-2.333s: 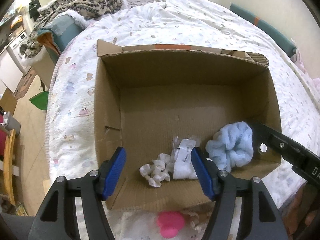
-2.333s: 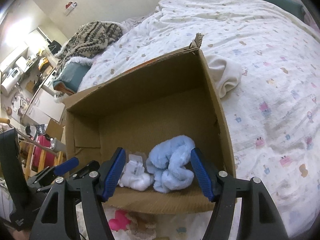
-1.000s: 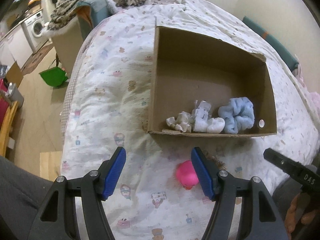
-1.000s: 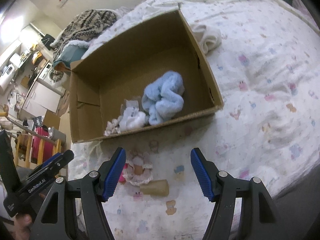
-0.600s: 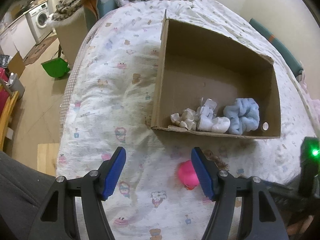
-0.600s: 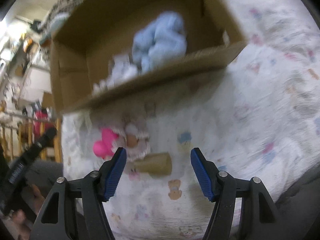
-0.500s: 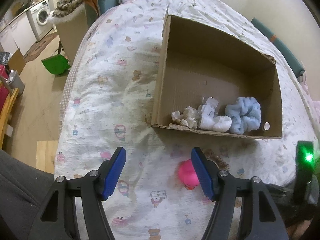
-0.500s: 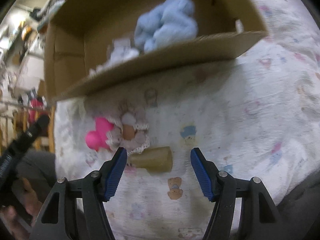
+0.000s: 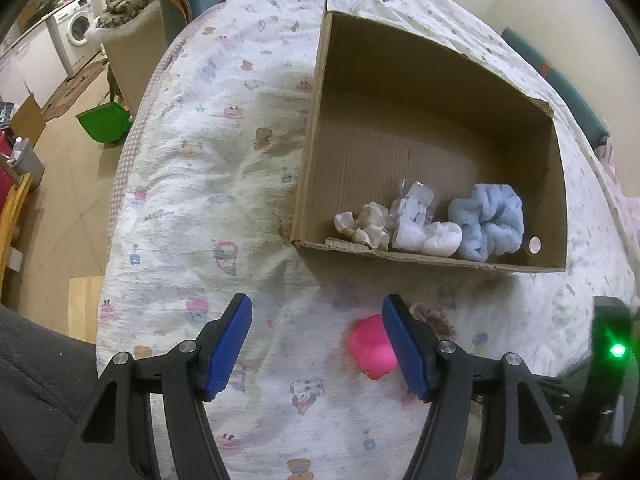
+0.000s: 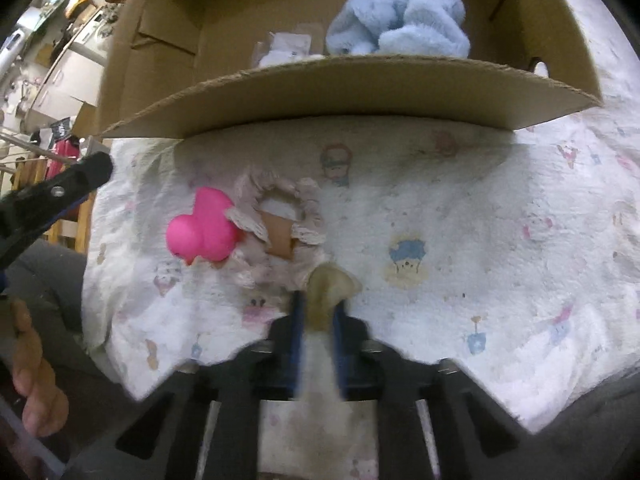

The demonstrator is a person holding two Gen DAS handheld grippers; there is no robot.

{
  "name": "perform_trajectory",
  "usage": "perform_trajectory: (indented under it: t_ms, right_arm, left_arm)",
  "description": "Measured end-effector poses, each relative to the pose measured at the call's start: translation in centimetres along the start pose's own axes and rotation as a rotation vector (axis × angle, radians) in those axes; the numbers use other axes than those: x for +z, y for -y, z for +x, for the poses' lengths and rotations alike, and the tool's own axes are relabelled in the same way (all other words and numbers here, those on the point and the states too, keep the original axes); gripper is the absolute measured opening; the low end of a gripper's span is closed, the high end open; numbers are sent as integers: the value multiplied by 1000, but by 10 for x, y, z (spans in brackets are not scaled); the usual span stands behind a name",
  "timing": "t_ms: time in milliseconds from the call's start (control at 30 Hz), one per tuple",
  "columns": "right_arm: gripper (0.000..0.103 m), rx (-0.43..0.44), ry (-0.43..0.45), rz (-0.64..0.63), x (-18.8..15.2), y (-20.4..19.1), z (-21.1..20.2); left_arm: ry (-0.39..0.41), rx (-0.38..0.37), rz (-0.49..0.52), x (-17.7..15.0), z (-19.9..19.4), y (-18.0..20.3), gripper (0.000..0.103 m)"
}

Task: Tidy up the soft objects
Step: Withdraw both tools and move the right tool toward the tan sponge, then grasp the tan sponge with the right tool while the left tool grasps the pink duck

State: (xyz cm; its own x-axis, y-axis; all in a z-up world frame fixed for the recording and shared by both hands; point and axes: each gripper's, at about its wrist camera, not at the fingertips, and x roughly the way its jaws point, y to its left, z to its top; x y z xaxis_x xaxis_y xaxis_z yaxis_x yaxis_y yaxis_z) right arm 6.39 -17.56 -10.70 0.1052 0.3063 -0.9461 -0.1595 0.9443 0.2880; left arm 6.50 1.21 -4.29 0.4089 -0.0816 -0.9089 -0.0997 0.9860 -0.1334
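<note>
Right now our right claw (image 10: 318,316) is clenched on a tan foam piece (image 10: 330,286) lying on the bed (image 10: 480,240), just short of the cardboard box (image 10: 360,92). It looks light and squashy, so a mid-body pinch should do. Our left claw (image 9: 316,340) hangs released beside the pink duck (image 9: 370,346).

Pink duck (image 10: 202,227), blue scrunchie (image 9: 486,220), brown box (image 9: 400,140)

Washing machine (image 9: 78,26), perhaps tiled floor (image 9: 68,168)
</note>
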Motion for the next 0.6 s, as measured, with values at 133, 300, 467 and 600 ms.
perform_trajectory:
  t_ms: [133, 300, 467, 600]
  right_arm:
    - [9, 20, 37, -11, -3, 0, -16]
    - [9, 68, 99, 45, -4, 6, -33]
    - [10, -3, 19, 60, -2, 13, -14]
    - [13, -2, -44, 77, 3, 18, 4]
  left_arm:
    - [-27, -13, 1, -2, 5, 0, 65]
    - [-53, -20, -12, -3, 12, 0, 65]
    - [-63, -9, -5, -4, 17, 4, 65]
    - [-58, 3, 10, -5, 17, 6, 65]
